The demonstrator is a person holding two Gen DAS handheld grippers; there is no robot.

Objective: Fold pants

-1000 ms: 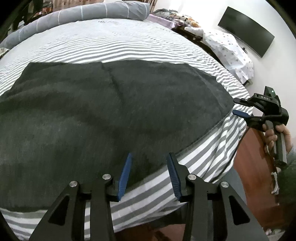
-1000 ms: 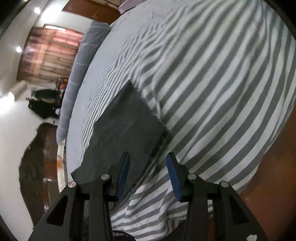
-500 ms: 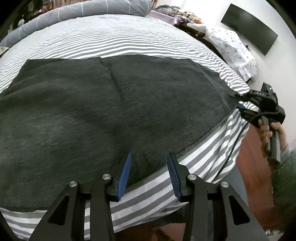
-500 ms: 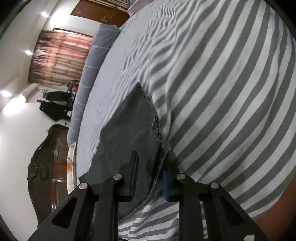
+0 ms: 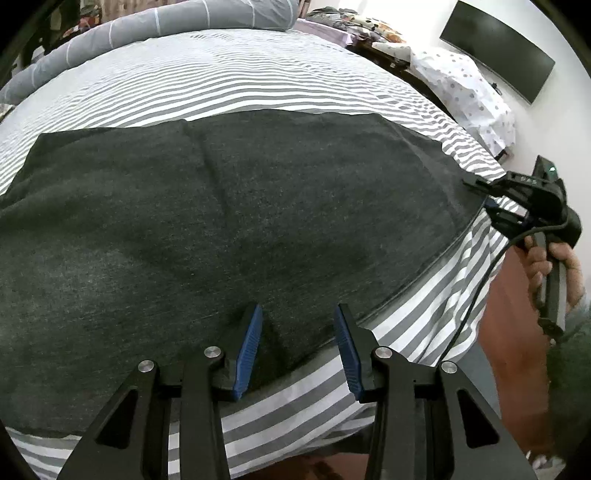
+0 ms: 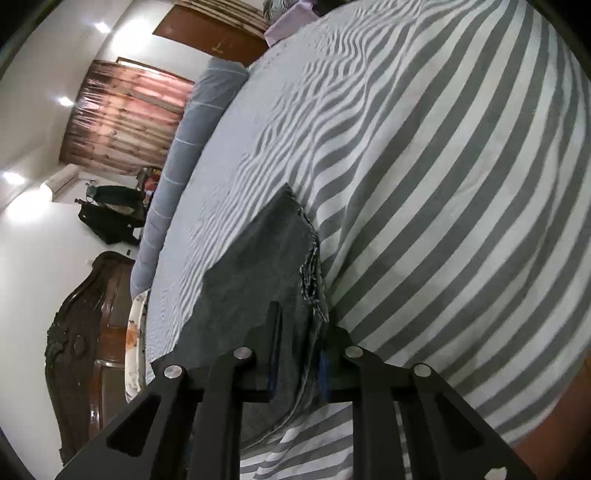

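Right gripper [image 6: 297,354] has just closed onto the pants [image 5: 221,229] hem — left gripper [image 5: 297,347], open, should pinch its edge before lifting both together.

So the pants [image 5: 229,221] lie flat across the near part of the bed [image 5: 258,85]. Bolster pillow [image 5: 155,26] runs along the bed's far edge, wall TV [image 5: 496,59] is off past its right side.
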